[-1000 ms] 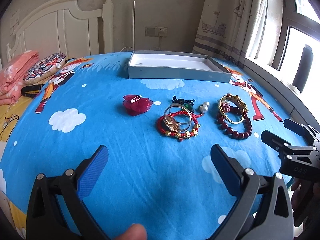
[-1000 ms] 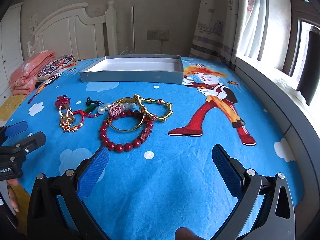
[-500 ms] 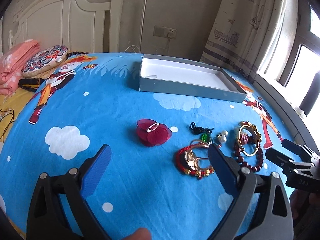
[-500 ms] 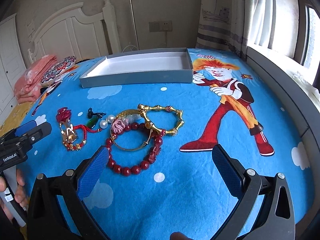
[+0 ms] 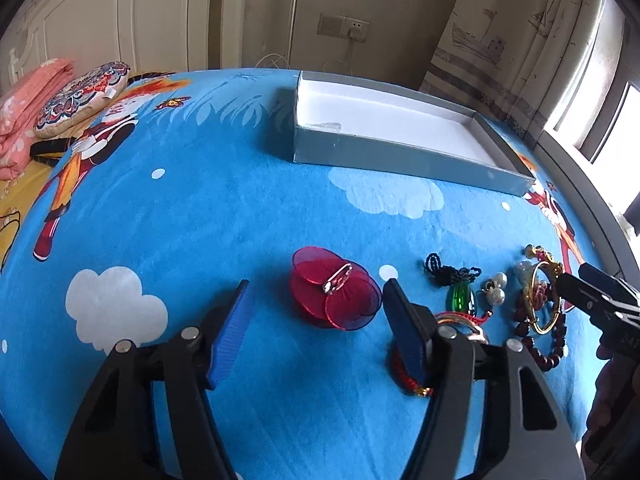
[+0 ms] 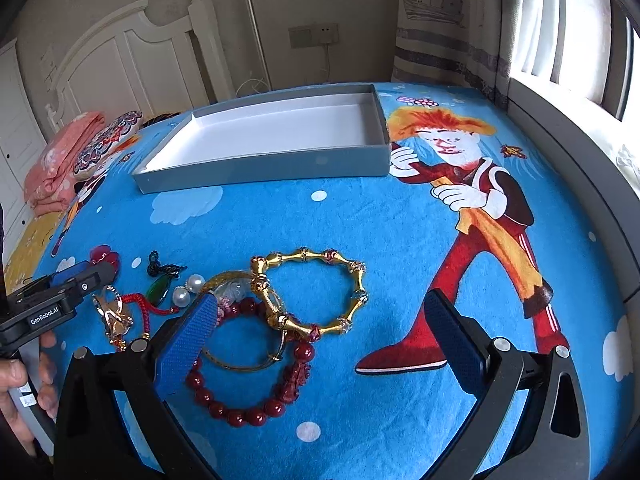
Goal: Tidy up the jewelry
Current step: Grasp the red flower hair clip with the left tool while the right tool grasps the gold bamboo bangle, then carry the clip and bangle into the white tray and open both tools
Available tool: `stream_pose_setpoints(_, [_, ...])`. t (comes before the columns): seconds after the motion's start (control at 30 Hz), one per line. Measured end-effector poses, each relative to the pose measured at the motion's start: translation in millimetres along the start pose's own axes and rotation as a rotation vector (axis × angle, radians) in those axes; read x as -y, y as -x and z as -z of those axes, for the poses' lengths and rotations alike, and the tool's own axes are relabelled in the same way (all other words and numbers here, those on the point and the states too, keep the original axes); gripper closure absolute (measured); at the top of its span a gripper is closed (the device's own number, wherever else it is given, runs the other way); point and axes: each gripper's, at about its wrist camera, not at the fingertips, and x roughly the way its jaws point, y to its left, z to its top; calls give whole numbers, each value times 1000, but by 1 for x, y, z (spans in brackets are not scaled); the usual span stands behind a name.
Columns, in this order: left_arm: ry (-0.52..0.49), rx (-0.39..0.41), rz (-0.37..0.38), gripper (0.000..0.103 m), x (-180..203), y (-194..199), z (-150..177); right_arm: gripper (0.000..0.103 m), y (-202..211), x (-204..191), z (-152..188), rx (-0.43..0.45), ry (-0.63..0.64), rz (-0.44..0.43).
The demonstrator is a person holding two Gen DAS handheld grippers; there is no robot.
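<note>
My left gripper (image 5: 316,292) is open, its fingers either side of a red flower brooch (image 5: 334,294) on the blue bedspread. My right gripper (image 6: 320,312) is open over a gold bamboo bangle (image 6: 310,292) that overlaps a dark red bead bracelet (image 6: 248,376). A green pendant on black cord (image 6: 160,286), two pearls (image 6: 188,290) and a red cord bracelet with gold rings (image 6: 120,320) lie to the left. An empty grey box with a white inside (image 6: 264,168) stands behind; it also shows in the left wrist view (image 5: 400,156).
Pink folded bedding (image 6: 56,164) and a patterned cushion (image 5: 80,96) lie at the far left by the white headboard (image 6: 132,68). The bed edge and a window sill (image 6: 580,168) run along the right. A wall socket (image 5: 344,26) is behind.
Both grippers have moved forward and down toward the jewelry. The left one has swung left from the bracelets and now straddles the red brooch. The right one now hovers over the gold bangle.
</note>
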Motion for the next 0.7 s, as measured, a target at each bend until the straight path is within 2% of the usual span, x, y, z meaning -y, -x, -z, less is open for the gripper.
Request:
stream_pose_setpoints(0.13, [-23,3,-29,60,0,-3,-2,32,-6,4,-2,-22,0,-8])
stream_pose_setpoints(0.17, [-21,2,-23,60,-1,-3,-3,39,-6,4,-1,-21,5,-13])
stream_pose_setpoints(0.2, [-22,2,-21,60,-1,-3,-3,41,-6,3,-1,-19,10,-16])
stream_pose_setpoints(0.27, [-24,1,-21,61,-2,-3,-3,54,-5,1,0,-15,21,-30])
stream_pose_setpoints(0.33, [-20,3,-22,61,-3,-2,-3,61,-3,0,1,-10,29,-35])
stream_pose_setpoints(0.47, [-11,11,-29,61,-6,3,-3,80,3,3,2,0,28,-63])
stream_pose_setpoints(0.53, [-7,14,-32,61,-7,6,-2,87,6,4,3,2,27,-74])
stream_pose_setpoints(0.7, [0,22,-38,61,-9,11,-1,90,17,10,7,20,18,-85])
